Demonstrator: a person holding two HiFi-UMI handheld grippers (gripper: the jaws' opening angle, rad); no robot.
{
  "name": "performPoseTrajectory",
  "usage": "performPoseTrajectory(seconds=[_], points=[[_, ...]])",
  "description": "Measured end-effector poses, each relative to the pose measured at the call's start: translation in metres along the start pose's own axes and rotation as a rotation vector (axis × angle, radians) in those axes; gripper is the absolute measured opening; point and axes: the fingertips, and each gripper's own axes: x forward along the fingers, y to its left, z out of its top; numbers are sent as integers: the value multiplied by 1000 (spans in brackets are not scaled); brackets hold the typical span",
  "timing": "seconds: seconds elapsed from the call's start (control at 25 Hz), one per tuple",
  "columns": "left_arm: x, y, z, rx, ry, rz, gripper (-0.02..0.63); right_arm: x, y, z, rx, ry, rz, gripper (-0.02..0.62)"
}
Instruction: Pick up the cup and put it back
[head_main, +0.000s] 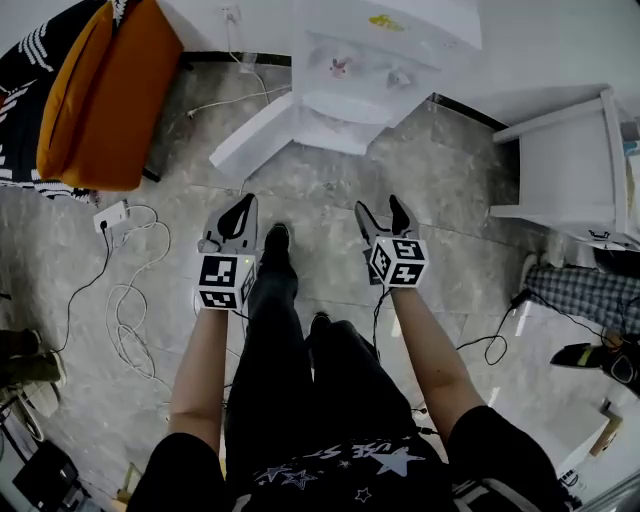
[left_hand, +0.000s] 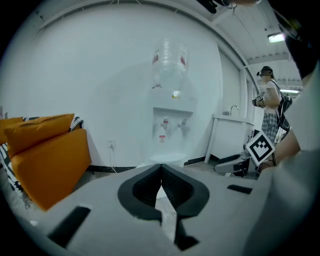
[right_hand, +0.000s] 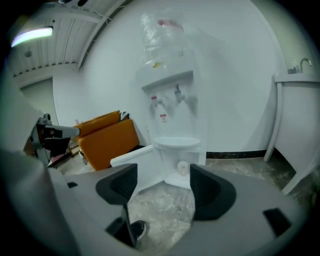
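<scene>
Both grippers hang low in front of the legs, well short of the water dispenser (head_main: 372, 62).

- The left gripper (head_main: 240, 213) has its jaws pressed together with nothing between them.
- The right gripper (head_main: 380, 208) has its jaws spread, and only floor (head_main: 450, 175) shows in the gap.
- The cup (right_hand: 183, 168) reads as a small pale round shape inside the dispenser's open bottom compartment, on its shelf. It is too small to tell whether it stands or lies on its side.

Risks, as judged from here:
- The cup looks light and thin-walled, so a hard squeeze would likely buckle it. An off-centre pinch could flick it deeper into the compartment.
- The compartment is low and boxed in, and the open door (head_main: 256, 136) juts out on the left. A wide jaw coming in at an angle could catch the door edge or the shelf lip.
- Loose cables (head_main: 128, 318) trail across the floor to the left. A step that way could snag a foot.
- The idle left gripper could bump the door if both hands go in together.

Materials and shapes:
- The dispenser is smooth white plastic and boxy, with a clear ribbed bottle (right_hand: 162, 29) on top and two small taps below it.
- The floor is polished grey stone with mottled veining.
- The cushions (head_main: 112, 98) are orange fabric, plump and rounded.
- The jaw pads are matt black and ridged, set in pale grey shells.
- A white stand (head_main: 572, 160) with straight legs sits to the right.
</scene>
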Motion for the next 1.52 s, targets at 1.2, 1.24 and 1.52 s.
performPoseTrajectory(seconds=[1.2,1.24,1.52], points=[[307,67,-246,28,4,-349,9,445,-133,-158,-44,40,-188,178],[307,68,-247,25,2,-346,9,448,-134,-157,-45,43,-190,178],[301,81,-249,20,-7,-319,9,458,-141,-164,-69,124,-241,67]])
